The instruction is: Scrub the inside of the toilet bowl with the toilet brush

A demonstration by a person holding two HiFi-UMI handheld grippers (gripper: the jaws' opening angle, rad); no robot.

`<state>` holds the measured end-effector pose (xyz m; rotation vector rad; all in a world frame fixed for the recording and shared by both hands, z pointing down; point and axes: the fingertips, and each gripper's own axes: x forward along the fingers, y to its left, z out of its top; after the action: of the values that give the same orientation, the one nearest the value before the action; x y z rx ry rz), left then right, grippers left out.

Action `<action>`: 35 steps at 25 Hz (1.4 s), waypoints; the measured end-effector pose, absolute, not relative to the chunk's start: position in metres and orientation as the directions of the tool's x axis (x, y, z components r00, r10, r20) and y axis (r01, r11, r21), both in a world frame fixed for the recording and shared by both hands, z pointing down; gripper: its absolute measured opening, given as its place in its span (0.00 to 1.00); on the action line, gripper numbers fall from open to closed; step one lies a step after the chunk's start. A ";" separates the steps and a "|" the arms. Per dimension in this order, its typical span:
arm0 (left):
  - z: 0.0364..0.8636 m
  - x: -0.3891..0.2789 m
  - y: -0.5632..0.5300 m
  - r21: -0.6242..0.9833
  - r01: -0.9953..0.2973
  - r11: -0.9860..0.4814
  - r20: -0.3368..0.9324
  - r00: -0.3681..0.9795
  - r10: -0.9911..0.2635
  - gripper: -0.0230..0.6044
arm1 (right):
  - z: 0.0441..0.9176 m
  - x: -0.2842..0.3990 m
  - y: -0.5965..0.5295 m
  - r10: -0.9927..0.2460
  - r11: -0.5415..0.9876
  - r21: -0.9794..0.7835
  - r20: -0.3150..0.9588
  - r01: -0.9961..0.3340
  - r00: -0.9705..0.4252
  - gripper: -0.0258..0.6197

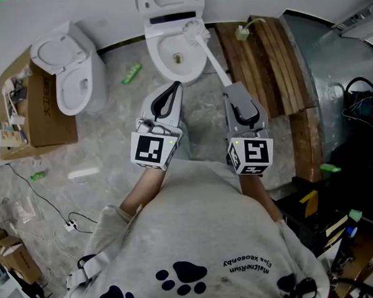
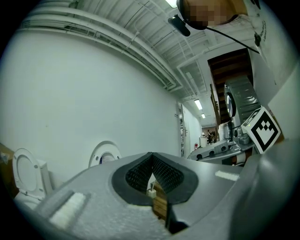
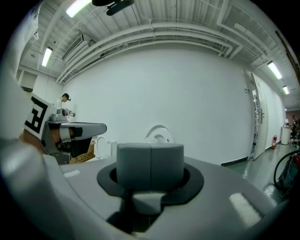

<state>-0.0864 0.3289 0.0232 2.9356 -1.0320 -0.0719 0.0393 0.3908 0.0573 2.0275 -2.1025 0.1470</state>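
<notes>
The toilet brush (image 1: 196, 31) has its white head at the far right edge of the toilet bowl (image 1: 163, 59), straight ahead of your right gripper (image 1: 232, 87). Whether the bristles touch the porcelain cannot be determined. Its pale handle (image 1: 215, 61) runs back from the head into that gripper's tips.

Surroundings:
- The floor (image 1: 111, 143) is grey mottled stone, and the wall (image 3: 187, 93) is plain white.
- Wooden planks (image 1: 263, 66) lie just right of your right gripper.
- A small green item (image 1: 131, 73) lies on the floor ahead and left of your left gripper (image 1: 172, 87).
- A second toilet (image 1: 70, 70) stands well to that gripper's left, with a cardboard box (image 1: 35, 109) just beyond it.

Tongs:
- Your right gripper's two grey jaw blocks are pressed face to face, clamped on the end of the handle.
- Your left gripper's tips meet, with the ribbed pads (image 2: 164, 173) bowed apart behind them. Nothing is held. It sits short of the bowl's near rim, not touching it.

Pose: both forearms reach forward from your chest, side by side, with the grippers level and close together. The marker cubes face up. Your left forearm (image 1: 145, 186) is bare below a pushed-up grey sleeve.
</notes>
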 end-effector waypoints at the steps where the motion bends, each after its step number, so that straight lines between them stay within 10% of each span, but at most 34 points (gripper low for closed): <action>1: 0.028 -0.084 0.315 0.053 -0.626 -0.778 -0.026 0.778 -0.628 0.03 | 0.062 0.041 0.378 -0.972 0.049 0.076 0.234 -0.996 -0.030 0.28; 35: 0.095 -0.036 0.029 0.152 -0.607 -0.780 0.124 0.795 -0.594 0.03 | 0.121 0.068 0.100 -0.910 0.123 0.037 0.404 -0.992 -0.098 0.28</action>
<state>-0.0356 0.0293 0.0953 2.7990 -0.9461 0.1027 0.0677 0.1003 0.1208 1.8521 -2.0793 0.3498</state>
